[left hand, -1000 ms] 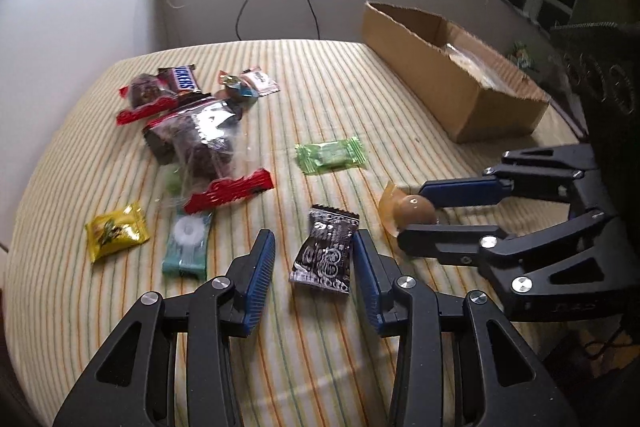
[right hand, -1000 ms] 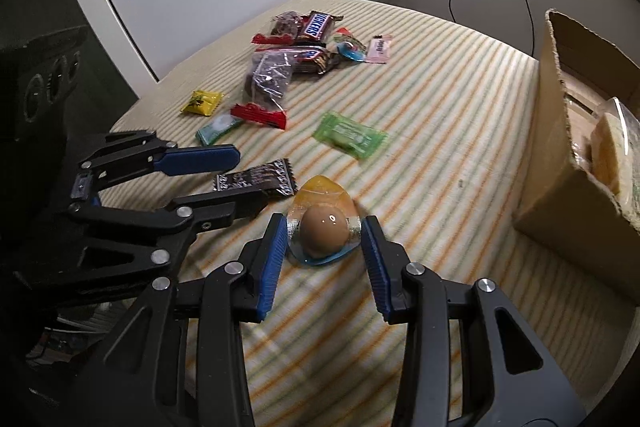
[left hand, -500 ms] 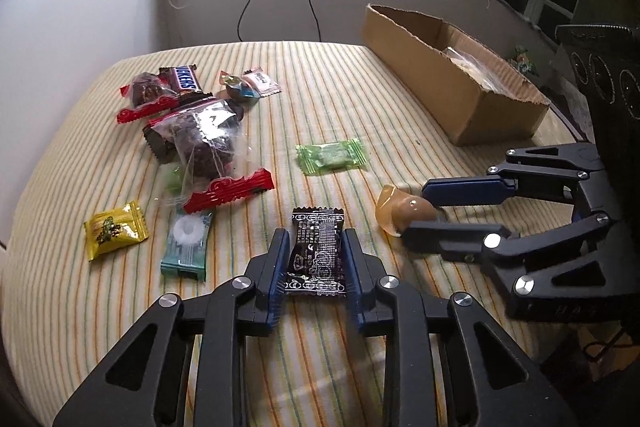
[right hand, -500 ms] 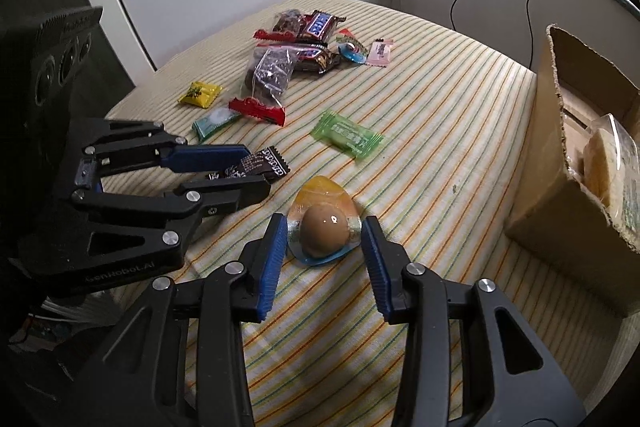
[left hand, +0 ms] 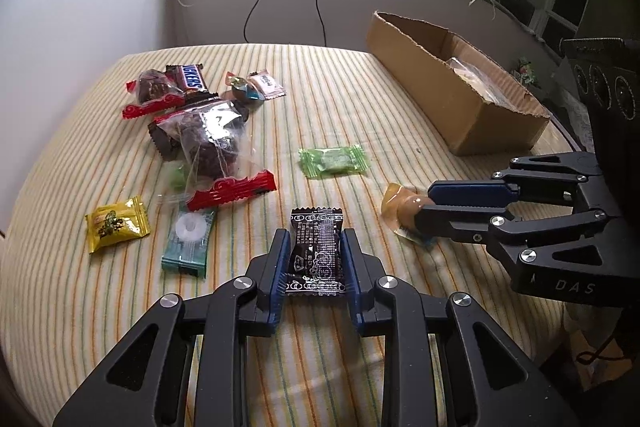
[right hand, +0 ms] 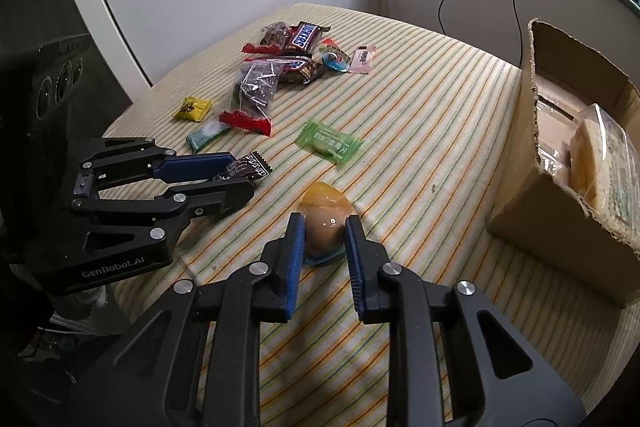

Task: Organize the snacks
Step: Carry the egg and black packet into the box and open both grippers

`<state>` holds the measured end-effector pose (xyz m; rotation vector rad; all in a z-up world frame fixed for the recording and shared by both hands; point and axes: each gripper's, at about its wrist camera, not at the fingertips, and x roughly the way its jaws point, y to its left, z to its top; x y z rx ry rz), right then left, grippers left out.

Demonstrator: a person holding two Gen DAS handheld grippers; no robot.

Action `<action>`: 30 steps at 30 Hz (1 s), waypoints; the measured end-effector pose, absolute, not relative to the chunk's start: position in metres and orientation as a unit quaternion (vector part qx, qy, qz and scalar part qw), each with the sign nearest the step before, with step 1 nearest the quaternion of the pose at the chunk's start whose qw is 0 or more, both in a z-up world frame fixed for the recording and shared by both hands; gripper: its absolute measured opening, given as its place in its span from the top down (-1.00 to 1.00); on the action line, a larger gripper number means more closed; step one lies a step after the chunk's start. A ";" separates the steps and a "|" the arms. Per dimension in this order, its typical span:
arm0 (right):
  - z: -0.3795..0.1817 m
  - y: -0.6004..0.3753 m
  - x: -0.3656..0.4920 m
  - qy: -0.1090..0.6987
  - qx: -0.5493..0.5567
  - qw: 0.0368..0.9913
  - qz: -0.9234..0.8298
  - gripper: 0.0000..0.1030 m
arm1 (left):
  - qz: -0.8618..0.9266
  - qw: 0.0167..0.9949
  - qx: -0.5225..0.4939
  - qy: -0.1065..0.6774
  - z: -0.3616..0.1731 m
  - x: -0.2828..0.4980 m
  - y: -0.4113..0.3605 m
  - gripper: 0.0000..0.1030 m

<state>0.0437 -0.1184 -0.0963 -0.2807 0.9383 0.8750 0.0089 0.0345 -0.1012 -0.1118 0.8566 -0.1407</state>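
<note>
A: Item one, left tool (left hand: pixel 315 259). Status?

B: Clamped on the black wrapper (left hand: pixel 318 251), one pad on each long edge. The wrapper lies flat on the striped surface (left hand: pixel 360 99), at 6 o'clock in the left view.

A: Item two, right tool (right hand: pixel 322 233).

B: Closed on the egg pack (right hand: pixel 325 223), pads against both sides of the egg. It sits low on the surface, at 6 o'clock in the right view and 3 o'clock in the left view.

A: Destination?

B: Probably the box (right hand: pixel 560 163), at 3 o'clock in the right view, open top, with a clear-wrapped item already inside.

A: Risks, item one.

B: Thin, slick film, held by its edges only. It may buckle or slide out on the lift, and a harder squeeze could crush the contents.

A: Risks, item two.

B: Round, glossy, packed in loose film. It could squirt forward out of the pads, or the film's flat rim could drag on the cloth.

A: Shared risks?

B: The tools sit near each other, so crossing paths toward the box could knock them together. The box wall is tall and ragged, and a low carry could catch it.

A: Remaining stock?

B: Green candy (left hand: pixel 332 161), yellow packet (left hand: pixel 117 223), mint (left hand: pixel 188 241) and the pile with the Snickers (left hand: pixel 191 77), all well clear at 10 to 12 o'clock.
</note>
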 end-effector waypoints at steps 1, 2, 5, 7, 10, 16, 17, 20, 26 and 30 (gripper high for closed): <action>-0.097 -0.118 0.044 0.437 -0.132 0.791 0.407 0.50 | -0.068 0.906 -0.054 0.415 -0.101 0.009 0.034 0.54; -0.098 -0.117 0.044 0.437 -0.136 0.790 0.407 0.49 | -0.068 0.906 -0.054 0.414 -0.101 0.009 0.035 0.54; -0.103 -0.112 0.041 0.433 -0.158 0.789 0.406 0.48 | -0.067 0.906 -0.055 0.414 -0.102 0.008 0.035 0.54; -0.102 -0.112 0.042 0.432 -0.158 0.789 0.407 0.46 | -0.067 0.906 -0.057 0.414 -0.101 0.008 0.035 0.54; -0.100 -0.114 0.043 0.435 -0.149 0.789 0.407 0.48 | -0.067 0.907 -0.062 0.410 -0.099 0.007 0.036 0.54; -0.087 -0.122 0.042 0.426 -0.128 0.798 0.407 0.49 | -0.072 0.913 -0.065 0.396 -0.086 0.009 0.036 0.54; -0.082 -0.124 0.042 0.421 -0.126 0.801 0.406 0.49 | -0.074 0.914 -0.064 0.394 -0.084 0.011 0.035 0.54; -0.070 -0.131 0.046 0.410 -0.120 0.809 0.403 0.49 | -0.080 0.918 -0.063 0.384 -0.076 0.019 0.029 0.54; -0.047 -0.150 0.063 0.389 -0.106 0.830 0.385 0.49 | -0.099 0.924 -0.060 0.365 -0.062 0.040 0.013 0.54; -0.035 -0.167 0.083 0.378 -0.095 0.846 0.365 0.49 | -0.116 0.926 -0.057 0.353 -0.052 0.055 -0.001 0.54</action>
